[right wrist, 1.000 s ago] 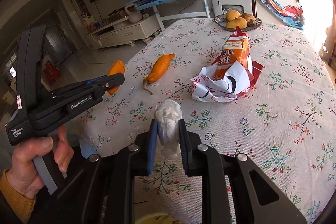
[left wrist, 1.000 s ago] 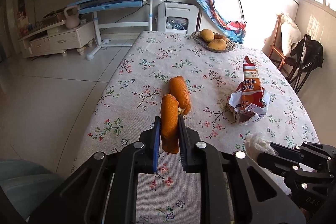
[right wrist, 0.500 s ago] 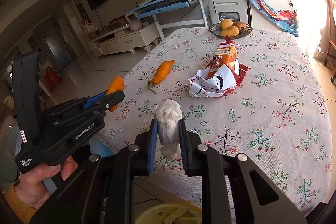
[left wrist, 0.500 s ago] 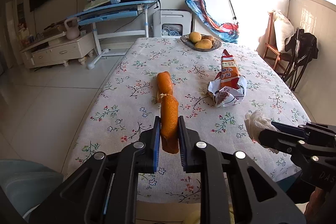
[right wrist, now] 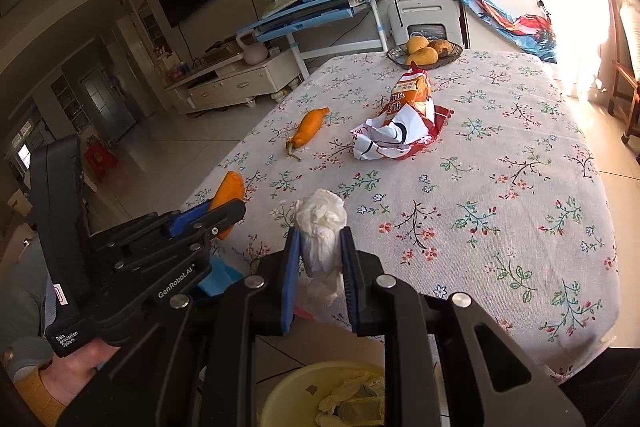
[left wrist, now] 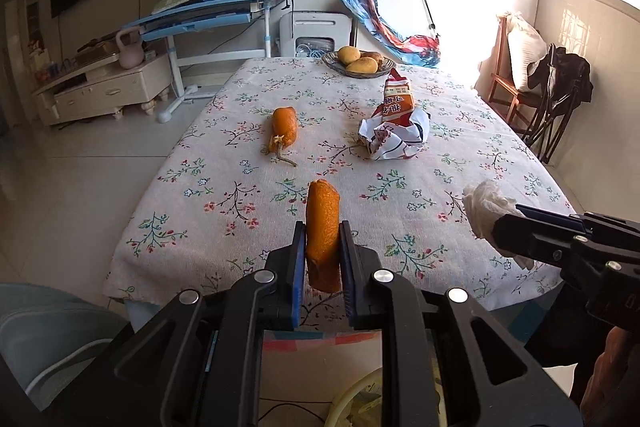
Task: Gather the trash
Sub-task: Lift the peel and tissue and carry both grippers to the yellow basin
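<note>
The left claw (left wrist: 322,255) is clamped on a piece of orange peel (left wrist: 322,233), which stands upright between its blue-padded fingers (left wrist: 298,267). The claw hangs off the near edge of the counter (left wrist: 224,195), which wears a flowered cloth. Directly below and slightly right of it, a pale yellow bin (left wrist: 352,403) shows part of its rim. To the right, the right claw (right wrist: 318,255) grips a crumpled white tissue (right wrist: 322,227), its wad sticking up past the fingertips. This claw also sits off the counter's near edge, and the yellow bin (right wrist: 288,387) lies right under it, already holding some crumpled scraps.

Ahead of the left claw, further onto the counter, a second orange peel (left wrist: 284,129) with a stringy stem end lies flat. Ahead of the right claw and well apart from both, a crushed orange-and-white snack bag (right wrist: 404,123) rests near the middle of the cloth. Beyond it, at the far edge, a shallow basket (right wrist: 452,53) holds yellow fruit (right wrist: 420,51).
</note>
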`<state>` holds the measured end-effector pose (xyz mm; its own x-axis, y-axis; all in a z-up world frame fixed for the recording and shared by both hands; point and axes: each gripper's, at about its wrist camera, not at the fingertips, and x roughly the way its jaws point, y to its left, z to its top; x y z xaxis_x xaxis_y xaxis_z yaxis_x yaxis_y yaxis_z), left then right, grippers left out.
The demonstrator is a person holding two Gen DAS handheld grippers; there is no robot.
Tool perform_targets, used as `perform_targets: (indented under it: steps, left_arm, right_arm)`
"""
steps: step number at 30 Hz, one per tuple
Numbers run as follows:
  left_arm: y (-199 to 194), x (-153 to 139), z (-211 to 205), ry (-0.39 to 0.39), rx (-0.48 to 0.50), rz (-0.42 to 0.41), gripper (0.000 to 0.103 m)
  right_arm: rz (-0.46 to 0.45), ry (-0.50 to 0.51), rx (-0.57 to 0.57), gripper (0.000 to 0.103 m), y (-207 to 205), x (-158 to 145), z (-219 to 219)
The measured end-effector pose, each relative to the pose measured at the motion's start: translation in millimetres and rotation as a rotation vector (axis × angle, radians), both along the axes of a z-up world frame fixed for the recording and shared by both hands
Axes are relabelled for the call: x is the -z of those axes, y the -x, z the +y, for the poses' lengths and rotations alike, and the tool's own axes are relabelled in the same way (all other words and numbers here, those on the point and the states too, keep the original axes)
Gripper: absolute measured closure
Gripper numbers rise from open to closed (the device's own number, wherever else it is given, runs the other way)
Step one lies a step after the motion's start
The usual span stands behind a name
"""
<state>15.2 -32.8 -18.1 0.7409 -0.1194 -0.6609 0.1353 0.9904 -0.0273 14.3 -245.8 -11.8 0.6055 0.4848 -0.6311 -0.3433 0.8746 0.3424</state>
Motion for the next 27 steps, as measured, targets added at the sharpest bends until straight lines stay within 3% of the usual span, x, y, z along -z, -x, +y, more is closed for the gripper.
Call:
perform_targets:
  steps: [27]
  left_arm:
    - [67,15,-24,0.013,0.058,0.039,0.087]
  right_arm:
    - [0.047,0.017,-0.015,0.082,55,7,-11]
